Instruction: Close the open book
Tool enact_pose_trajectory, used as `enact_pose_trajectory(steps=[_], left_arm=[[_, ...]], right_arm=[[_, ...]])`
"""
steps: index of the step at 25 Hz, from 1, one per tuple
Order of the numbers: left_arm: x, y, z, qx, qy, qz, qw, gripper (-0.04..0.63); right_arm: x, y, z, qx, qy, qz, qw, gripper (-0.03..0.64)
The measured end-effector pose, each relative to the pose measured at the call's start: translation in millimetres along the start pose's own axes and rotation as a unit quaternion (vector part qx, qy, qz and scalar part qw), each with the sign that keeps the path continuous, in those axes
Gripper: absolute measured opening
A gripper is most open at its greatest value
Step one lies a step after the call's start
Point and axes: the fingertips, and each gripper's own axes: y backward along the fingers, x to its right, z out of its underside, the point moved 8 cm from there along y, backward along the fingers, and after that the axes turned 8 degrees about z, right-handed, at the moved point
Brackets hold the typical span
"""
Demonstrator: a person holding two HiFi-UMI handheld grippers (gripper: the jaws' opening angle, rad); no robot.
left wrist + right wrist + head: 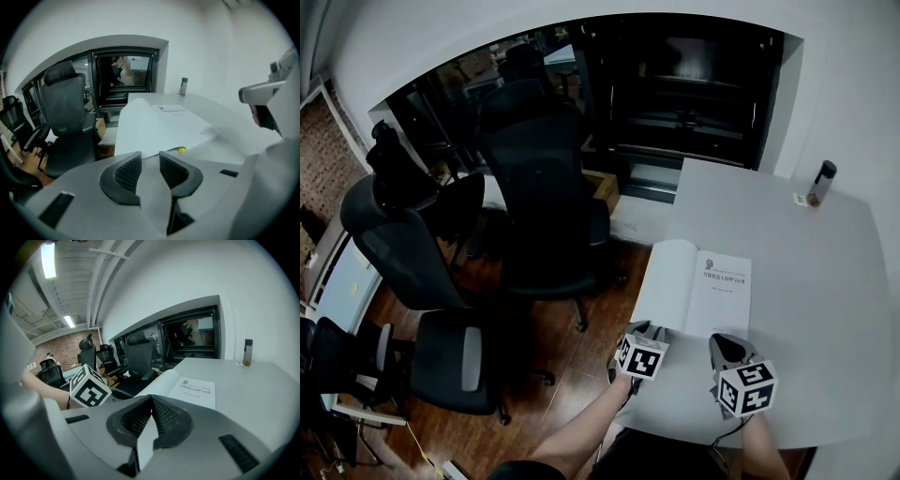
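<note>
The book [694,286] lies open on the table [806,309], with its left leaf at the table's edge. The left gripper [645,330] hovers just before the near left corner of the book. Its jaws stand apart by a moderate gap with nothing between them, probably ready to take that leaf and fold it over. The right gripper [727,347] is before the near right corner, jaws pressed together and empty, so it seems only to stand by.
</note>
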Motion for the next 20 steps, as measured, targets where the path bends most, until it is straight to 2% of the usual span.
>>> enact_pose_trajectory(steps=[9, 15, 20], left_arm=[[26.1, -0.2, -31.0, 0.042, -0.028, 0.014, 0.9986, 0.115], [64.2, -8.6, -58.4, 0.07, -0.066, 0.06, 0.9936, 0.115], [91.4, -6.3, -65.9, 0.07, -0.081, 0.088, 0.9903, 0.115]], right_arm=[[14.5, 13.1, -1.8, 0.01, 0.001, 0.008, 1.0, 0.005], [33.2, 25.8, -0.4, 0.018, -0.006, 0.025, 1.0, 0.005], [47.9, 35.0, 2.5, 0.024, -0.014, 0.039, 0.999, 0.005]])
